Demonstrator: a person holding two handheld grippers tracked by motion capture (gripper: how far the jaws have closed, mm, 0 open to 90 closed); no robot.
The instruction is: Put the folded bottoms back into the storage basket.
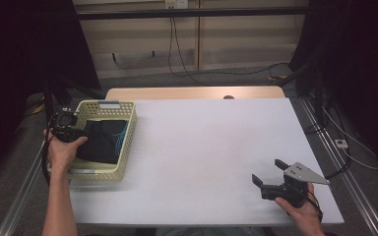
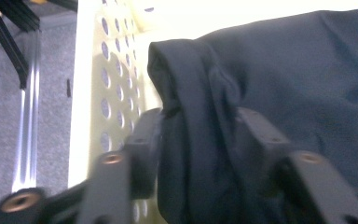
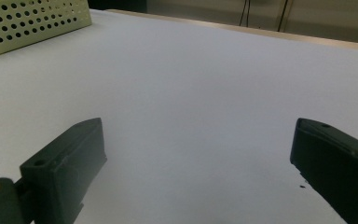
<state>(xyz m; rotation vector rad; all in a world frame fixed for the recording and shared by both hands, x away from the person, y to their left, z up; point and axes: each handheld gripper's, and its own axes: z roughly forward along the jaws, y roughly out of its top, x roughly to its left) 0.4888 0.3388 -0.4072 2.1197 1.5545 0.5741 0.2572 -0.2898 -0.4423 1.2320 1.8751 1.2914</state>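
Note:
A black garment [image 1: 106, 140] with thin blue stripes lies folded in a pale yellow perforated basket [image 1: 131, 132] at the table's left edge. My left gripper [image 1: 81, 137] reaches into the basket from its left side. In the left gripper view its jaws [image 2: 200, 135] are pressed in on a thick fold of the garment [image 2: 284, 84], close to the basket's wall [image 2: 116, 84]. My right gripper [image 1: 267, 170] rests low over the white table [image 1: 202, 142] near the front right corner, open and holding nothing. The right gripper view shows its jaws [image 3: 198, 144] spread wide over bare table [image 3: 191, 70].
The basket's corner [image 3: 32, 18] appears at the top left of the right gripper view. A wooden strip [image 1: 192, 93] runs along the table's far edge. Metal rails [image 1: 339, 167] flank the table, and cables [image 1: 354, 145] lie on the floor at the right.

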